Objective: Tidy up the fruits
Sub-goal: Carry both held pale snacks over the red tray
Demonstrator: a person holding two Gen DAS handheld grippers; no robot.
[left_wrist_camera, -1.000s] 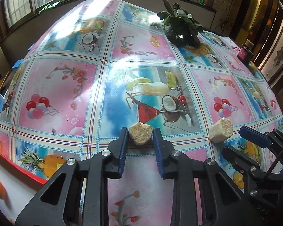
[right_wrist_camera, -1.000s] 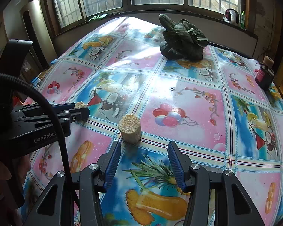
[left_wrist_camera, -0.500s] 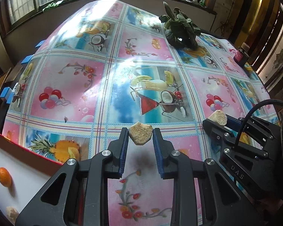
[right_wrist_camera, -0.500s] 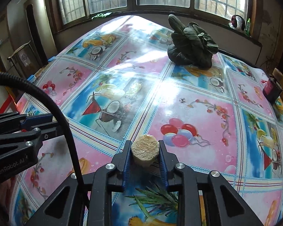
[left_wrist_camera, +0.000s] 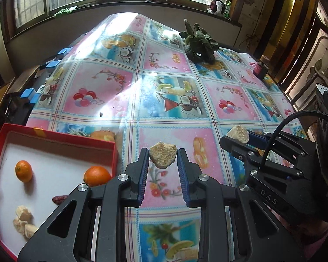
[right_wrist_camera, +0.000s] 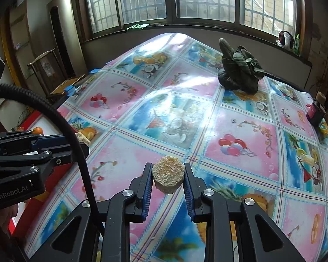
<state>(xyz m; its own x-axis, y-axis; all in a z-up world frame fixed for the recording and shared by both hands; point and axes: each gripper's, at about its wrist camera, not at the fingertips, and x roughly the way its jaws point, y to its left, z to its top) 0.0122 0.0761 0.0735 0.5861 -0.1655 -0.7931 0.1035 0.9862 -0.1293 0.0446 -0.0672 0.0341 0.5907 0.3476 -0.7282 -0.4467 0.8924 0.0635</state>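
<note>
Now both grippers are pinching pale fruit chunks; the left gripper (left_wrist_camera: 163,160), carrying the angular chunk (left_wrist_camera: 163,157), is hanging nearer the red tray (left_wrist_camera: 81,142), by the table's left edge, than the right gripper (right_wrist_camera: 168,175) with its round chunk (right_wrist_camera: 168,173).

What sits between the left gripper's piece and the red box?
Nothing but bare tablecloth between the held piece and the red box, seen in the left wrist view.

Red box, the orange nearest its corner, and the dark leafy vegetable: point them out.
red box (left_wrist_camera: 54,140): left wrist view, far rim.
orange (left_wrist_camera: 97,175): left wrist view, its middle.
dark leafy vegetable (right_wrist_camera: 240,72): right wrist view, leaves.
</note>
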